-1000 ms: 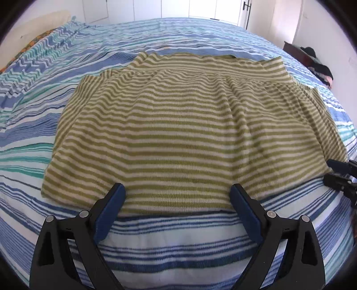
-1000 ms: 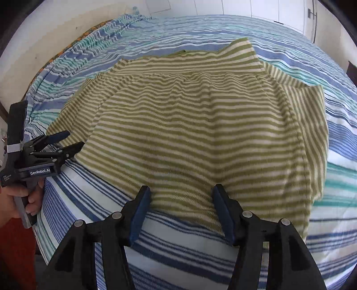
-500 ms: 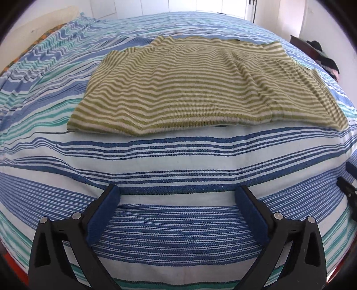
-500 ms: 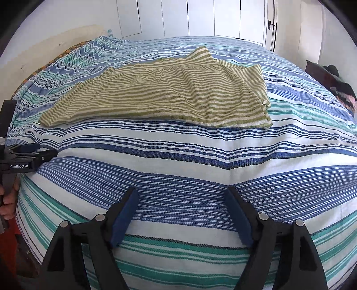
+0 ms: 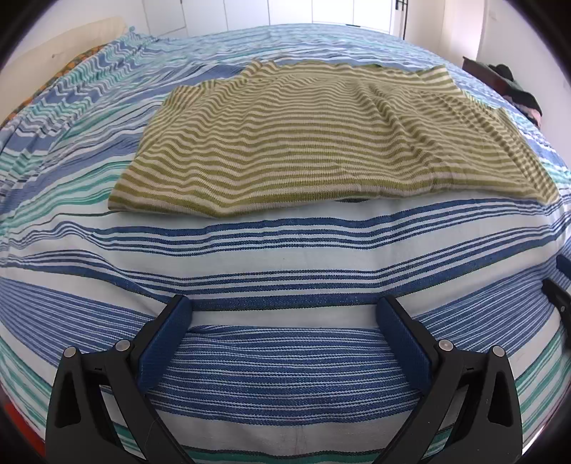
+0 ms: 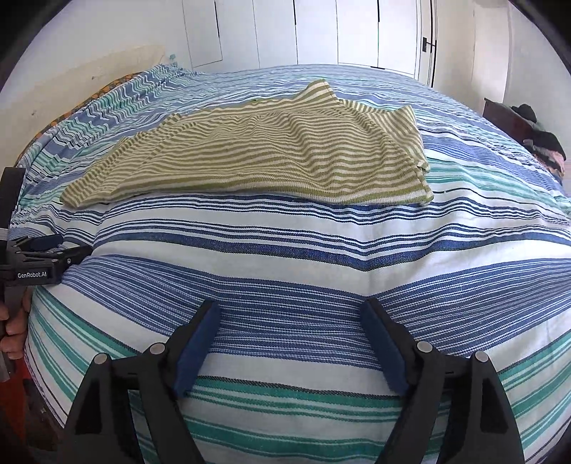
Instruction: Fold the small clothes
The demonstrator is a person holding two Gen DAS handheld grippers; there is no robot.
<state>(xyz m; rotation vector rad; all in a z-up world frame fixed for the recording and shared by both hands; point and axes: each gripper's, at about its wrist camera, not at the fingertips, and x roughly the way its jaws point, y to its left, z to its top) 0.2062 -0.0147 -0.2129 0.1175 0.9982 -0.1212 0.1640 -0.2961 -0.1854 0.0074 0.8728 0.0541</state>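
A bed with a blue, white and teal striped cover point(image 5: 285, 257) fills nearly the whole of both views, its bands running across the frame and bulging toward the camera. On it, in the upper middle of each picture, lies the olive-and-cream striped garment point(image 5: 321, 142), spread flat with its near hem toward the lens and a sleeve folded in along the right side; in the right wrist view it sits slightly left of centre, its right corner near the middle right. White cupboard doors point(image 6: 321, 32) stand behind the bed along the top edge, and a dark heap of clothes point(image 6: 539, 139) shows at the far right. The left gripper point(image 5: 285, 307) sits at the bottom of its own frame, jaws spread wide over bare cover, well short of the garment, nothing between them. The right gripper point(image 6: 291, 310) likewise stands apart at the bottom of its frame, empty, above the blue stripes. A hand point(image 6: 12, 321) shows at the left edge.
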